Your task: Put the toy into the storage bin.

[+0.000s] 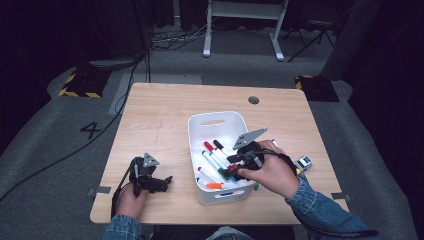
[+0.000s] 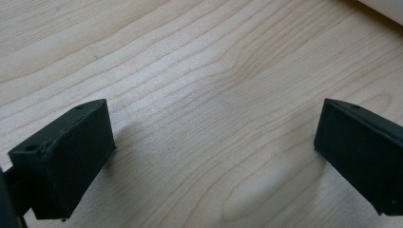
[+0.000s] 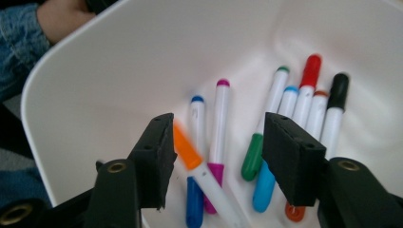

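A white bin (image 1: 200, 131) sits near the centre of a pale wooden surface (image 1: 160, 115), holding a loose heap of markers (image 1: 215, 160). The right gripper view counts eight of them: an orange-capped marker (image 3: 187, 152) lying just below the gap between the jaws, a blue-capped one (image 3: 195, 199), a magenta one (image 3: 217, 142), a green one (image 3: 254, 159), a light-blue one (image 3: 263, 190), a red-capped one (image 3: 311, 71), a second orange one (image 3: 316, 116) and a black-capped one (image 3: 338, 92).

The right gripper (image 3: 216, 161), held in the person's right hand (image 1: 272, 172), hangs inside the bin at the 4 o'clock side of the surface. Its jaws stand apart with nothing pressed between them; the orange-capped marker looks blurred.

The left gripper (image 2: 214, 152), in the left hand (image 1: 131, 200), rests at about 7 o'clock of the surface, well apart from the bin. Its jaws stand wide apart over bare wood, gripping nothing.

One small white-and-grey object (image 1: 303, 163) lies on the surface at 3 o'clock, just beside the right forearm's denim sleeve (image 1: 320, 205).
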Available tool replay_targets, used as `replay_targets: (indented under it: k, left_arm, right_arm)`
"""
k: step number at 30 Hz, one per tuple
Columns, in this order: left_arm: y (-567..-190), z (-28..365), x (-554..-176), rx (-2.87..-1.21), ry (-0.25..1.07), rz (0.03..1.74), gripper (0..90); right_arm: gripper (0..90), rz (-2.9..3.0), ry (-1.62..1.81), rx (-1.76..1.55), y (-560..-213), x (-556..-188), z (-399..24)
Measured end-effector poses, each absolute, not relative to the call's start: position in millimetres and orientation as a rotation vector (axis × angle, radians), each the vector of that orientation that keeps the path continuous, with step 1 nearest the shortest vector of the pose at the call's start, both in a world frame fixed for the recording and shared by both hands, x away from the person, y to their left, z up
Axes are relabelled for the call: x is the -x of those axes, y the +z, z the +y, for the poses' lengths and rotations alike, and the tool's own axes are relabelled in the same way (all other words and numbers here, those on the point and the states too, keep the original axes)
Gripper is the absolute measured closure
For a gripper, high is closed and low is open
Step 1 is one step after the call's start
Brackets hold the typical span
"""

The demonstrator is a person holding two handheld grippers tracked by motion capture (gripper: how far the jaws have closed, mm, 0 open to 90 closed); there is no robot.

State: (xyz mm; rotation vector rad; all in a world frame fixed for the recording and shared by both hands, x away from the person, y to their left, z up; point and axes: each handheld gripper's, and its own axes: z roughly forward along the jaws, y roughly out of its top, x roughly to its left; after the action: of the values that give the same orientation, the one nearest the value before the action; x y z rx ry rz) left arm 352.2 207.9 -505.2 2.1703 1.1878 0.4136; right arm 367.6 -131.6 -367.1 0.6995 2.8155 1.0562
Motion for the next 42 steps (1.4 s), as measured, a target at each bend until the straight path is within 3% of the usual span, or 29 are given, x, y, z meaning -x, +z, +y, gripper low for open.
replay_targets:
  k: [21,34,42]
  left_arm:
    - [-505.2,207.8,-352.1,-2.17,0.41,1.19,0.0]
    - [-505.2,207.8,-352.1,-2.171,0.411,1.189,0.0]
    - [-505.2,207.8,-352.1,-2.17,0.409,1.19,0.0]
  right_arm:
    - [43.1,2.603,1.21,-0.881,-332.7,-379.7,-200.8]
    - [44.1,2.53,1.205,-0.981,-336.2,-394.4,-233.2]
    - [44.3,2.533,1.149,-1.039,-358.0,-406.3,-240.0]
